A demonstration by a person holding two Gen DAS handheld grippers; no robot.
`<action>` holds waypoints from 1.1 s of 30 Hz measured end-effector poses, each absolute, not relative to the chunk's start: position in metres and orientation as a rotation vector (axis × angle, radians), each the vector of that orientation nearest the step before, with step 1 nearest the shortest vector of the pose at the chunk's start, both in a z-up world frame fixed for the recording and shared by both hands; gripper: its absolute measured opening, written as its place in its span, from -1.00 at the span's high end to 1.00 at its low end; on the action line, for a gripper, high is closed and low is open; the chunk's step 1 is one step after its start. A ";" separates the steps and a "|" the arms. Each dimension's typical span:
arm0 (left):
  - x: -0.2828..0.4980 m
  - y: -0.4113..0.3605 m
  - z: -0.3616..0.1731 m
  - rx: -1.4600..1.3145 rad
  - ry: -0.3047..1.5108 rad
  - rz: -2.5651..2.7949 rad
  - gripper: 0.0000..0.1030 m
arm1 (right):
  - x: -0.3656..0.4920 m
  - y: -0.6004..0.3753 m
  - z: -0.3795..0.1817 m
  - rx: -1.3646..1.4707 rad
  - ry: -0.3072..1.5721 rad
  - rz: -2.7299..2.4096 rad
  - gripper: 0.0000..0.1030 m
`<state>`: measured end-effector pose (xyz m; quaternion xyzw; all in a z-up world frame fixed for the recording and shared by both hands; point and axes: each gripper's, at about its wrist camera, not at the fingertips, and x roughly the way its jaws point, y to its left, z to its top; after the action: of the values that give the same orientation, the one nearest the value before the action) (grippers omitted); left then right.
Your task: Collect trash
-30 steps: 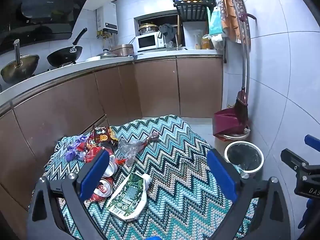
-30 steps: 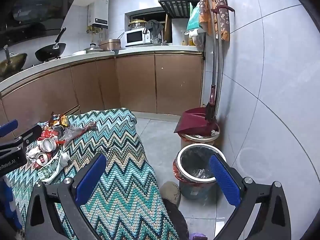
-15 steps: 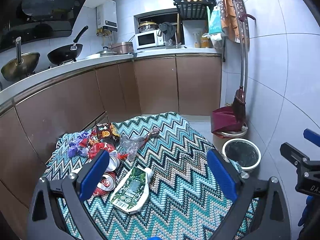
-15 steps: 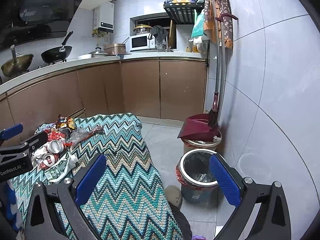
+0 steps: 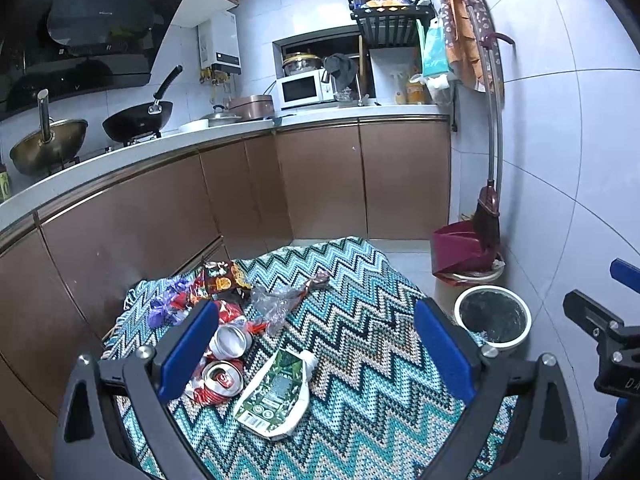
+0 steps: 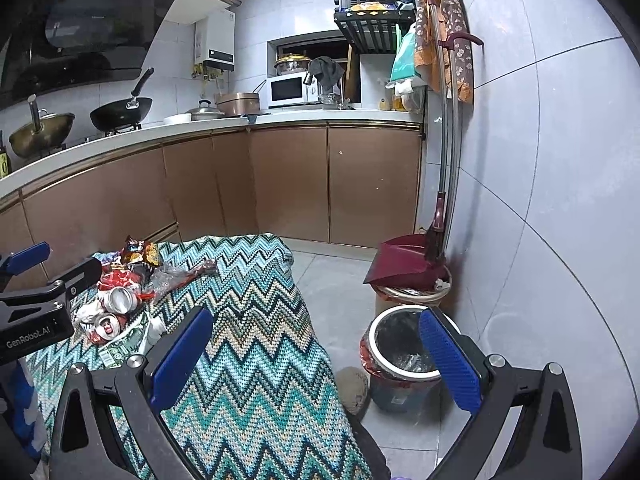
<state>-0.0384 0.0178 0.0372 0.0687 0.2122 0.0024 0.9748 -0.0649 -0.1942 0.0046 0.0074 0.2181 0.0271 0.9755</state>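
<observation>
Two crushed cans [image 5: 226,360], green pouch [image 5: 274,396], wrappers [image 5: 218,278], clear film [image 5: 276,300] heaped on zigzag cloth [image 5: 360,360]. All light; cans stiff, pinch at rim; pouch limp, slippery, grip spout end. Left gripper [image 5: 316,348] above heap, jaws spread, empty. Right gripper [image 6: 316,354] likewise spread, empty. Right view alone shows bin [image 6: 400,344] with red liner beside cloth edge.

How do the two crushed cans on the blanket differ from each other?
The nearer can shows red inside its opened top and a red body; the farther can shows a plain silver end. The nearer can lies beside the green carton; the farther can sits closer to the wrappers. Both are dented and rest on the zigzag blanket.
</observation>
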 end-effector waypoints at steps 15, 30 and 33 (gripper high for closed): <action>-0.034 0.014 0.043 0.136 0.392 -0.003 -0.91 | -0.061 -0.199 0.007 0.027 0.420 0.056 -1.00; -0.028 0.015 0.039 0.142 0.412 -0.029 -0.91 | -0.048 -0.199 0.004 0.033 0.440 0.068 -1.00; -0.026 0.017 0.037 0.134 0.421 -0.038 -0.91 | -0.046 -0.197 0.003 0.031 0.445 0.070 -1.00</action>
<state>-0.0258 0.0172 0.0365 0.0666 0.2089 -0.0189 0.9755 -0.0456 -0.1967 0.0027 0.0152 0.2207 0.0346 0.9746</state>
